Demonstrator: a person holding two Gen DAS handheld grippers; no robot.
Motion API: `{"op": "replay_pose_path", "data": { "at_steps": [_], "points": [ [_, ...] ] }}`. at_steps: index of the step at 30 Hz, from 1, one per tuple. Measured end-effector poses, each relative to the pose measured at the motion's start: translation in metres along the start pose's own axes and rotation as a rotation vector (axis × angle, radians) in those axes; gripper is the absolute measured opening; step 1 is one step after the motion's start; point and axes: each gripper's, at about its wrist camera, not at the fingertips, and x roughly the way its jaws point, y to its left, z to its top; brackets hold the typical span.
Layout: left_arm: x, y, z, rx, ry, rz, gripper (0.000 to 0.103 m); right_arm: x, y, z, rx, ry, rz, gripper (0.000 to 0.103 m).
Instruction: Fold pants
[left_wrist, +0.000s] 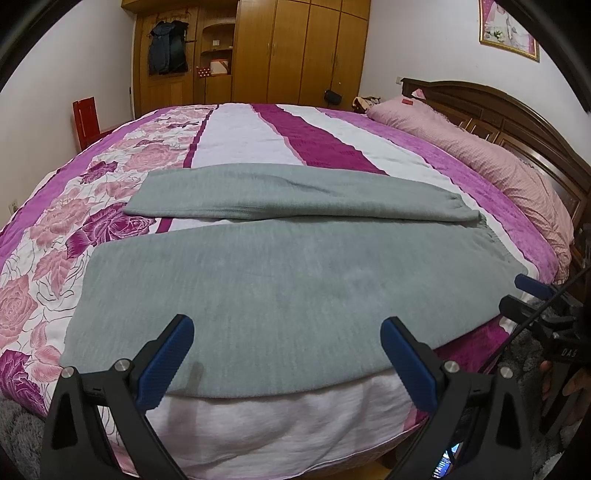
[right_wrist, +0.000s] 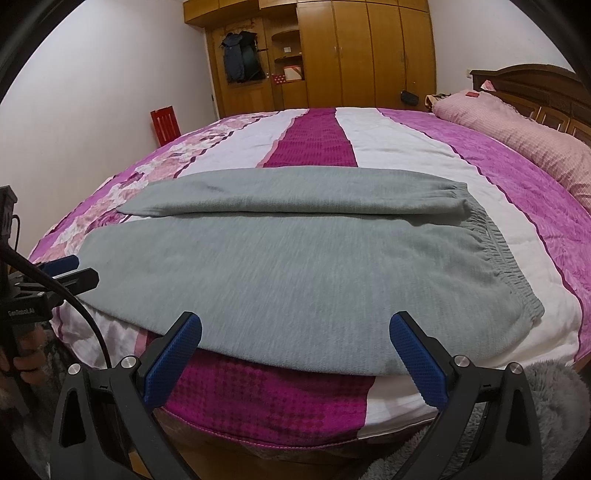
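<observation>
Pants (left_wrist: 280, 280) flat on bed (left_wrist: 240, 136), 2 legs apart. Left gripper (left_wrist: 286, 362) and right gripper (right_wrist: 295, 354) wide open, empty, hovering at near hem.

The pants (right_wrist: 288, 266) ahead of the right tool (right_wrist: 295, 358) are grey, matt, fleecy knit cloth with a gathered, ribbed waistband. Under them the bed cover (right_wrist: 424, 147) is soft quilted fabric. Each tool, left (left_wrist: 287, 356) included, has matt black plastic arms, blue dimpled rubbery pads (left_wrist: 166, 363) and shiny metal bolts. Beyond stands a glossy varnished wooden wardrobe (left_wrist: 295, 51).
</observation>
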Motion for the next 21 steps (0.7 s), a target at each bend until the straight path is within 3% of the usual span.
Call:
{"op": "replay_pose_path", "data": {
  "at_steps": [21],
  "points": [
    [0.0002, -0.0039, 0.0012, 0.003, 0.004, -0.005, 0.103, -0.0006, 0.0005, -0.0005, -0.004, 0.001, 0.0, 0.101]
  ]
}}
